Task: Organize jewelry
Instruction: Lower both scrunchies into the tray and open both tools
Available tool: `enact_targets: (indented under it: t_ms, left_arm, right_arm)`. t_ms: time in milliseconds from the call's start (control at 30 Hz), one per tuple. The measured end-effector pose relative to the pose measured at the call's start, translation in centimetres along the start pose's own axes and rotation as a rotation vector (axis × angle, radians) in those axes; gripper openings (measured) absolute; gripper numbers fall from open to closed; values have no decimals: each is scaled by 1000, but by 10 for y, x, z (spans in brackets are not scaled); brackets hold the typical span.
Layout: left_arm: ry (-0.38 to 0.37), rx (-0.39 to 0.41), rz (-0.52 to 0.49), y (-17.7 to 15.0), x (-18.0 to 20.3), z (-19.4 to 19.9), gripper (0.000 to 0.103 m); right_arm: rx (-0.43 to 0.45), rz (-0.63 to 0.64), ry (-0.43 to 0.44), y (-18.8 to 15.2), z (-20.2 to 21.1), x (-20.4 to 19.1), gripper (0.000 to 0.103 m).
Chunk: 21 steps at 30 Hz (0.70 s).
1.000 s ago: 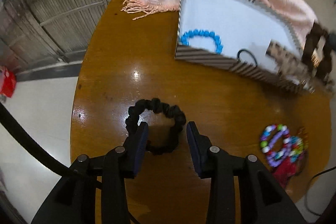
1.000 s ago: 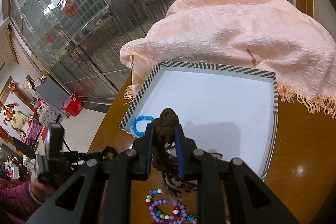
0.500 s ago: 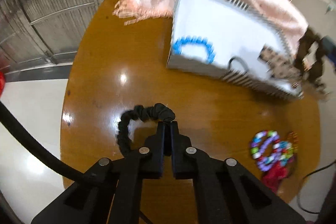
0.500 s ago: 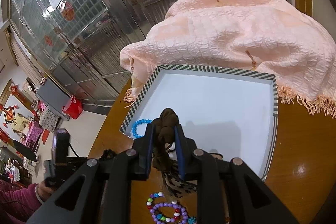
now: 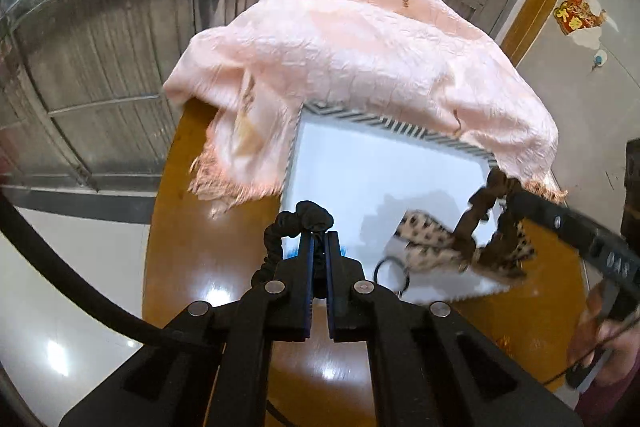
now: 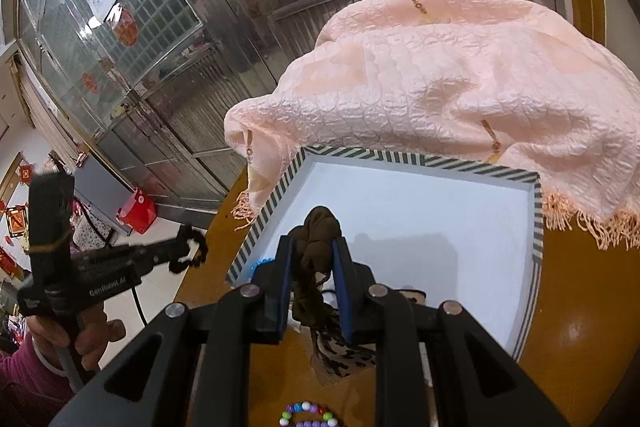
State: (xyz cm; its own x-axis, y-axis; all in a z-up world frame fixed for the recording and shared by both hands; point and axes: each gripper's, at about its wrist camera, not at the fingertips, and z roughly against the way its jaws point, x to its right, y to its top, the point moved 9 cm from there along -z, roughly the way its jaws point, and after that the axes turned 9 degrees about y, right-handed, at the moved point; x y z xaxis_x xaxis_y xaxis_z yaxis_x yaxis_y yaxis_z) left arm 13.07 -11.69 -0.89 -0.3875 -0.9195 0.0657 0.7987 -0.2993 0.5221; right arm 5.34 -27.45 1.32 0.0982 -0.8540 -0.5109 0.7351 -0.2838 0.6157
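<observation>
While pinched between closed jaws, black scrunchie (image 5: 305,223) hangs above tray (image 5: 384,163).

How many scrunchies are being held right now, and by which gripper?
2. The black scrunchie is pinched in the left gripper near the striped tray; the brown leopard-print scrunchie is in the right gripper, hanging over the tray's near edge. Others may be hidden.

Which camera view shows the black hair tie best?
The left wrist view: the black hair tie fills the centre, pinched in the left claw. The right wrist view shows it small, far left, partly blurred.
</observation>
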Motion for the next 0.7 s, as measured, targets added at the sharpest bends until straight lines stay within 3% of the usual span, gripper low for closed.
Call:
enact_targets:
  t_ms: [100, 433, 600, 700]
  left_arm:
    - [11, -23, 4, 13, 8, -21, 0]
    - [69, -137, -19, 5, 30, -91, 0]
    - [70, -181, -37, -3, 41, -112, 0]
    - [77, -201, -24, -5, 39, -121, 0]
  right_arm:
    - [-1, -24, 11, 5, -11, 4, 20]
    - [-55, -152, 42, -4, -64, 43, 20]
    - [-102, -183, -12, -14, -88, 72, 20]
    - [-140, -182, -58, -20, -96, 85, 26]
